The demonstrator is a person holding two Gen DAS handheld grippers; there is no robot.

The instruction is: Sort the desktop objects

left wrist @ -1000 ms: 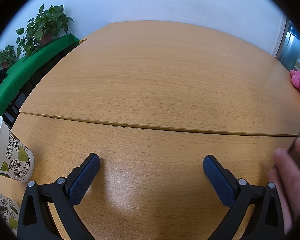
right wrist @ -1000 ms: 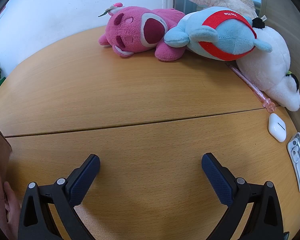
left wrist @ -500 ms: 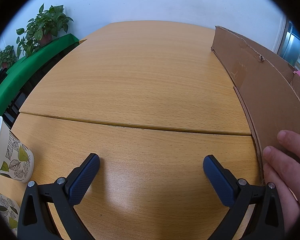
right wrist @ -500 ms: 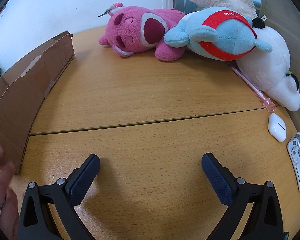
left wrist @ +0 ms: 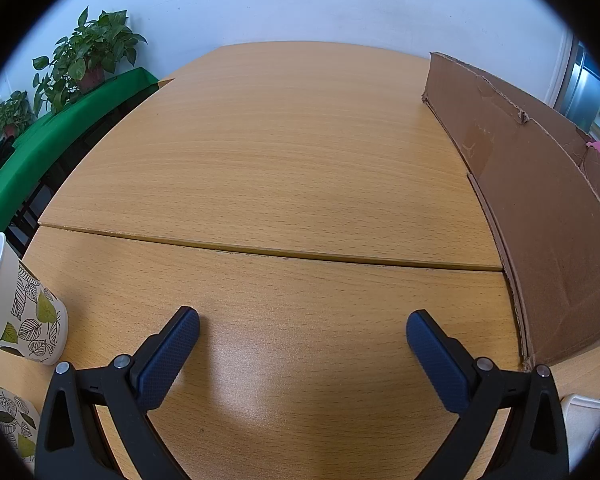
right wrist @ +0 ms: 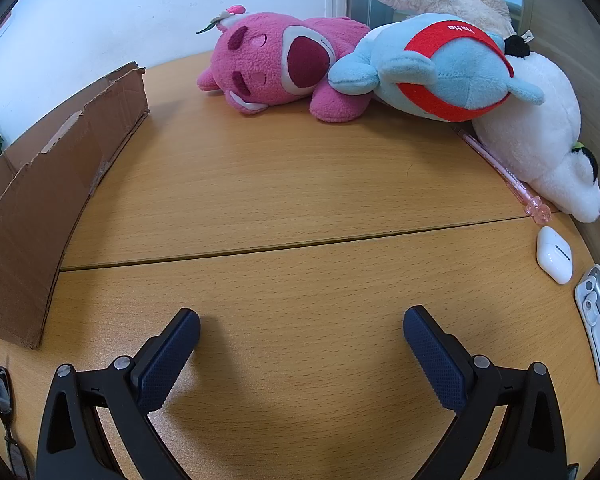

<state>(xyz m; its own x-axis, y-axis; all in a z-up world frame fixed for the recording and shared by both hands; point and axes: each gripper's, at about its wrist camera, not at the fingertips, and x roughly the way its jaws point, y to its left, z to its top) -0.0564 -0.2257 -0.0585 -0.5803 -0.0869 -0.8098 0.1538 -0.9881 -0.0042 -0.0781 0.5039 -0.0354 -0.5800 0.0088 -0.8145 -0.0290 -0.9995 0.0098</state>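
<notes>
My left gripper (left wrist: 302,330) is open and empty over the wooden table (left wrist: 284,168). A leaf-print paper cup (left wrist: 18,312) stands at its far left. A cardboard box (left wrist: 540,216) stands at its right. My right gripper (right wrist: 300,328) is open and empty. Ahead of it lie a pink plush (right wrist: 276,64), a blue and red plush (right wrist: 440,68) and a white plush (right wrist: 540,136). A pink pen (right wrist: 504,172), a white earbud case (right wrist: 554,254) and a white clip-like object (right wrist: 598,320) lie at the right. The cardboard box (right wrist: 40,192) stands at its left.
Glasses (right wrist: 0,396) lie at the lower left of the right wrist view. A second leaf-print cup (left wrist: 8,420) and a white object (left wrist: 584,428) sit at the bottom corners of the left wrist view. Potted plants (left wrist: 88,60) stand on a green surface beyond the table's left edge.
A hand brought the cardboard box onto the table between the two grippers, set it down and withdrew. Both grippers have stayed still and open.
</notes>
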